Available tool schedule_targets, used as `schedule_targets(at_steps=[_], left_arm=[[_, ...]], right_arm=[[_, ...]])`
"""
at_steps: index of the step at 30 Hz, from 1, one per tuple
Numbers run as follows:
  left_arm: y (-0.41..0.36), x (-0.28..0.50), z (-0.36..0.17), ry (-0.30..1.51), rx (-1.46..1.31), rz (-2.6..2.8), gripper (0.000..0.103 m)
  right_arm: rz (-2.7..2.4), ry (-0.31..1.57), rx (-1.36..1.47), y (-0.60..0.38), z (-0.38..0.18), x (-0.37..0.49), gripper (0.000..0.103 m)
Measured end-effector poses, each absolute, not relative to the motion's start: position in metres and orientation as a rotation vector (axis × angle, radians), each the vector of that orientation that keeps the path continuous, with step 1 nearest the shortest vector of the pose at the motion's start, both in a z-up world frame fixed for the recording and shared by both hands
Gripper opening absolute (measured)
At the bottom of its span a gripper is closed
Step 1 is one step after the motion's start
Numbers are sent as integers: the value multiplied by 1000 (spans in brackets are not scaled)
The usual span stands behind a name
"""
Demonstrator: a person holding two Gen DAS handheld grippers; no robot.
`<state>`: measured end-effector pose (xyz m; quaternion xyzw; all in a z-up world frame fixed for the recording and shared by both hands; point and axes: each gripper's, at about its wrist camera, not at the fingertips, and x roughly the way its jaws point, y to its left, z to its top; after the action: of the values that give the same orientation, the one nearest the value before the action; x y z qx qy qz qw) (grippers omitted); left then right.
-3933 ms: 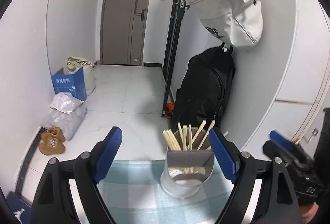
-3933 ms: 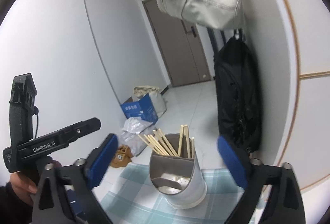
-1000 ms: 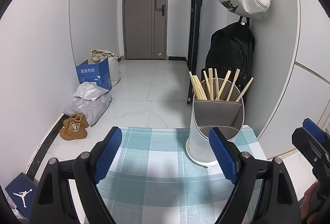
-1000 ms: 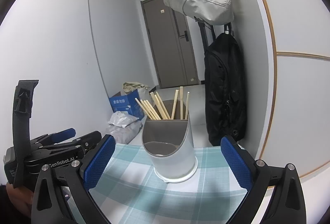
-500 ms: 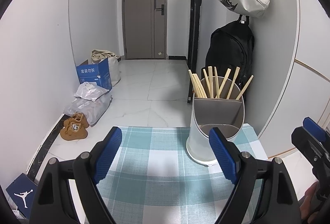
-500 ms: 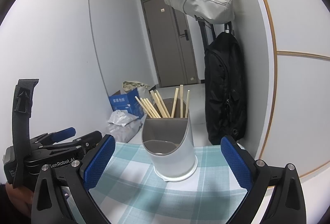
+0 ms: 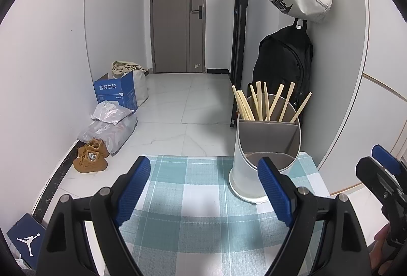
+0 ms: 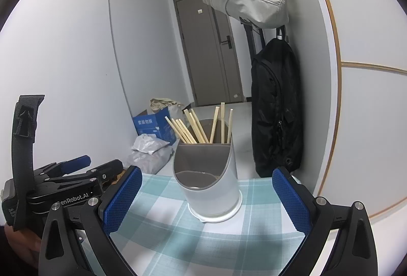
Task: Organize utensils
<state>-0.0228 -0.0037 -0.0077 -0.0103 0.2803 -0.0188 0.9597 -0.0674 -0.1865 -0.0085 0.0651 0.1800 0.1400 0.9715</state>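
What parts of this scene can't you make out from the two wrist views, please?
- Chopsticks: lower ends hidden inside the holder, both views.
- Front compartment's bottom: hidden by the holder's wall.
- Right gripper: cut off at the left view's edge.
- Table: near part hidden behind the left gripper.

A white utensil holder [image 7: 264, 164] with a grey inner divider stands upright on the checked tablecloth [image 7: 198, 202], near its far right corner. Wooden chopsticks [image 7: 264, 104] fan out from its back compartment, leaning apart.
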Motion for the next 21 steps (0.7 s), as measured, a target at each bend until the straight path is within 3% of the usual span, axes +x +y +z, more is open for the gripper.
schedule_targets(at_steps=[21], left_arm=[[-5,-23,-9,567,-17,-39,83]], right_arm=[[280,366,129,-186,-9,-69,103]])
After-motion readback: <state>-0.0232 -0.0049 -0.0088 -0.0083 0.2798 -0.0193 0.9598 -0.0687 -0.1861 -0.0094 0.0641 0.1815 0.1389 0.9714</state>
